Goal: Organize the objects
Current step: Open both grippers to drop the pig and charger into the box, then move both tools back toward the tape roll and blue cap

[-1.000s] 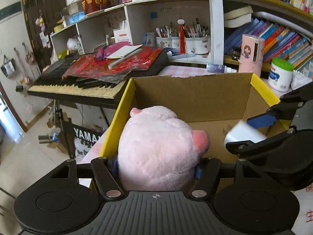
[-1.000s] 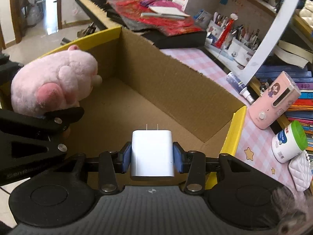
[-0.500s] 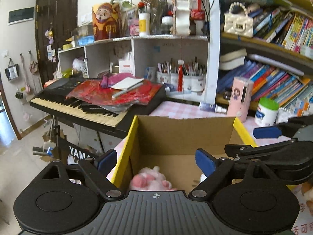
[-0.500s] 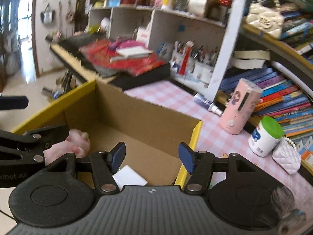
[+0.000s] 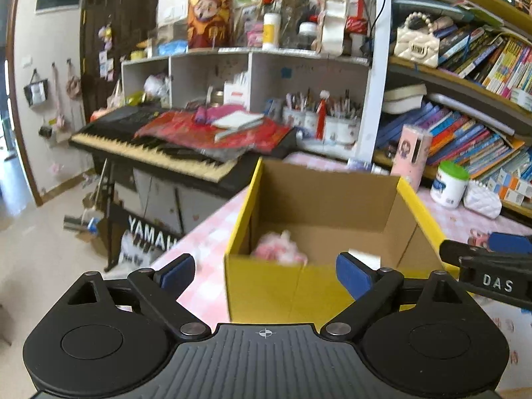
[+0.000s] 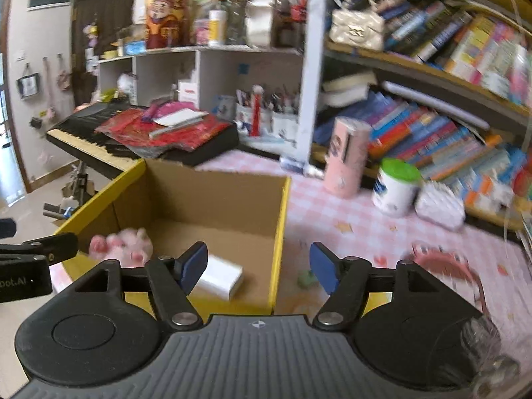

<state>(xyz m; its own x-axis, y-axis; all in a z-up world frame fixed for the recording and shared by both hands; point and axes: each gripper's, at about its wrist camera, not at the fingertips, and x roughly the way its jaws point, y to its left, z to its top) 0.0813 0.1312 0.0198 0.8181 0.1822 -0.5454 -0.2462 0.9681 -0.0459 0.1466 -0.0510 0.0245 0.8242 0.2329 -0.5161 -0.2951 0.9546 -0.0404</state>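
A cardboard box with yellow outer walls (image 5: 266, 286) (image 6: 281, 206) stands on the pink checked table. Inside it lie a pink plush pig (image 5: 281, 249) (image 6: 121, 244) on the left and a white charger block (image 6: 221, 276) (image 5: 364, 256) on the right. My left gripper (image 5: 265, 274) hovers in front of the box, its jaws still opening and nothing between them. My right gripper (image 6: 257, 264) hangs over the box's near right corner, jaws also opening and empty. Each gripper's black finger shows at the edge of the other's view.
On the table right of the box are a pink cylinder case (image 6: 345, 156), a green-lidded white jar (image 6: 395, 188), a white quilted purse (image 6: 439, 204), a pink hairband (image 6: 445, 262) and a small green thing (image 6: 306, 279). A keyboard (image 5: 159, 153) stands left; bookshelves behind.
Both grippers let go: the pig and the charger dropped into the box. Both hands then pulled back and up, so the box now sits farther away, and the jaws spread wider.
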